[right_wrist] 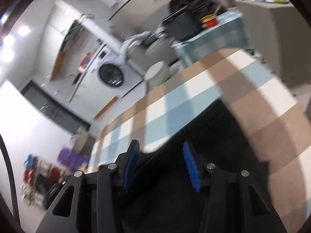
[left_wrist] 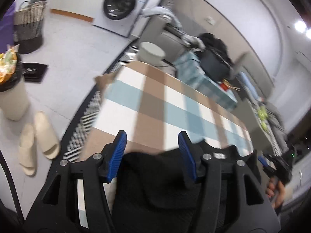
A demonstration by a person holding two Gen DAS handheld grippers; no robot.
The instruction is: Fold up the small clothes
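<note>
A bench (left_wrist: 155, 101) covered in a checked cloth of brown, pale blue and white fills the middle of both wrist views, and both pictures are smeared with blur. On its near part lies a black garment (left_wrist: 155, 184), spread flat on the cloth and running under both tools; in the right wrist view the same dark fabric (right_wrist: 204, 136) reaches from the lower edge of the picture up toward the middle of the bench. Beyond the bench's far end stands a white washing machine (left_wrist: 122, 5) with a dark round door, and near it a pale round stool (left_wrist: 151, 52). A second surface with a blue patterned cover (left_wrist: 206, 85) carries a dark heap of things. On the floor to the left are a woven laundry basket (left_wrist: 29, 25), a pale bin (left_wrist: 11, 89) lined in black and heaped with rubbish, and a pair of cream slippers (left_wrist: 38, 141). The left gripper (left_wrist: 152, 153) hangs over the near edge of the garment with its blue-padded jaws standing about half apart; the black fabric shows between and below them, and no fold is pinched by the pads. The right gripper (right_wrist: 161, 165) stands likewise, jaws about half apart above the dark cloth, gripping nothing that can be seen. At the right edge of the left wrist view a hand (left_wrist: 276, 192) holds the other tool's handle.
</note>
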